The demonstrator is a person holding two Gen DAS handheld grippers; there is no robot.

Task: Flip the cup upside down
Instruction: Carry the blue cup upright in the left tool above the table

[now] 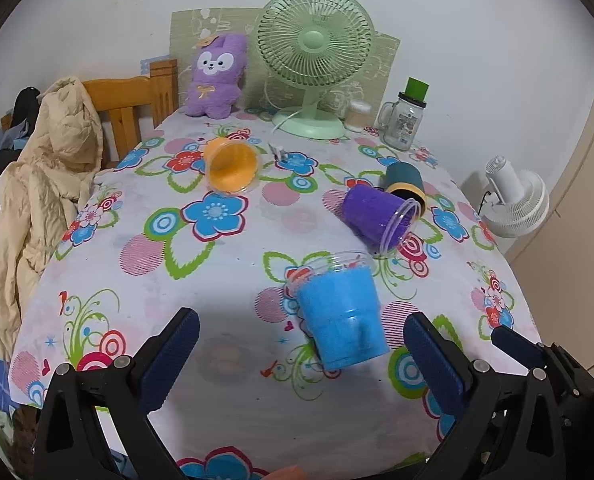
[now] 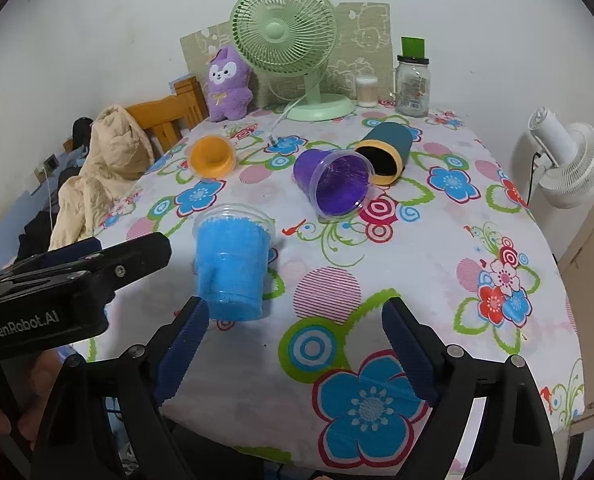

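Observation:
A blue cup (image 1: 343, 316) (image 2: 233, 264) stands upright near the table's front edge, clear rim up. A purple cup (image 1: 379, 216) (image 2: 335, 180), an orange cup (image 1: 231, 166) (image 2: 212, 157) and a teal cup with a yellow rim (image 1: 405, 182) (image 2: 385, 154) lie on their sides farther back. My left gripper (image 1: 301, 354) is open and empty, its jaws wide, with the blue cup just ahead between them. My right gripper (image 2: 295, 350) is open and empty, to the right of the blue cup. The left gripper's body (image 2: 57, 284) shows at the right wrist view's left.
The table has a floral cloth (image 1: 217, 264) (image 2: 437, 240). At the back stand a green fan (image 1: 317, 60) (image 2: 285, 40), a purple plush toy (image 1: 215, 76), a glass jar with a green lid (image 1: 405, 120) and a swab box (image 2: 367, 90). A white fan (image 2: 569, 160) is off the right edge, a chair with a beige jacket (image 1: 45, 184) at left.

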